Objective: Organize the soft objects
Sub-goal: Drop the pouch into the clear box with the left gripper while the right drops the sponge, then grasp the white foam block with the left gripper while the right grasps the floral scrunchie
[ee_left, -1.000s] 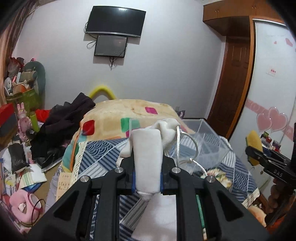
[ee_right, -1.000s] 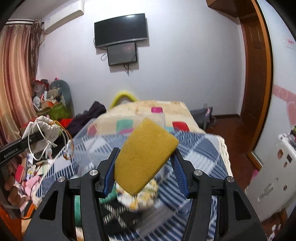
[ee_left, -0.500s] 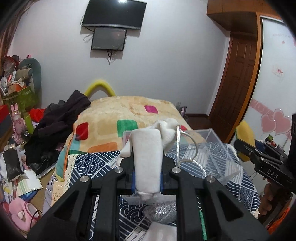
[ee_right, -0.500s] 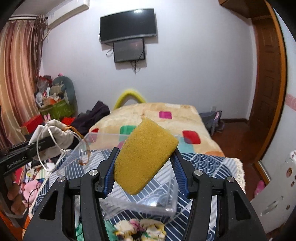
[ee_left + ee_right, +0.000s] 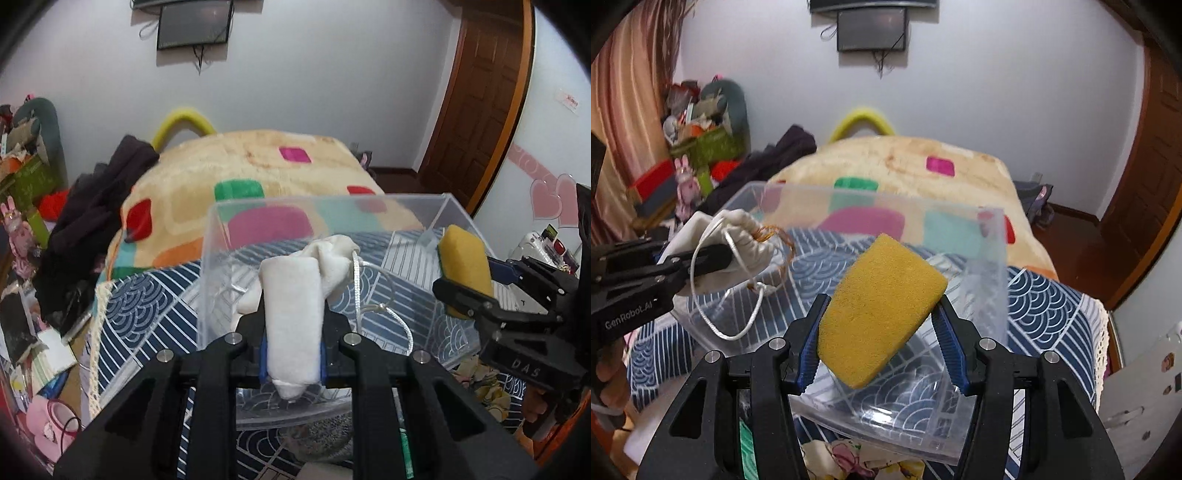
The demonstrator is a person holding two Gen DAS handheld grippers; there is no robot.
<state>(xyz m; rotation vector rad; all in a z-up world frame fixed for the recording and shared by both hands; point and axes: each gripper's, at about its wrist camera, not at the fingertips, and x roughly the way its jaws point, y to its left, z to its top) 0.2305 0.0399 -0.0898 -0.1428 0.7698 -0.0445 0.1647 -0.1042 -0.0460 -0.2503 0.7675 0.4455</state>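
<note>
My left gripper (image 5: pixel 291 354) is shut on a white drawstring pouch (image 5: pixel 295 302) and holds it over the near left part of a clear plastic box (image 5: pixel 332 206) on the bed. The pouch also shows in the right wrist view (image 5: pixel 738 240), its cord hanging into the box (image 5: pixel 886 199). My right gripper (image 5: pixel 879 339) is shut on a yellow sponge (image 5: pixel 879 306) and holds it above the box's right side. The sponge shows at the right of the left wrist view (image 5: pixel 463 262).
The box stands on a blue patterned quilt (image 5: pixel 140 310) over a beige blanket with coloured squares (image 5: pixel 258 162). A floral cloth (image 5: pixel 849 458) lies in front of the box. Dark clothes (image 5: pixel 92 192) and clutter are on the left, a wooden door (image 5: pixel 480 92) on the right.
Both grippers have moved forward and down over the clear box, which now looms larger. The pouch and the sponge stay held.
</note>
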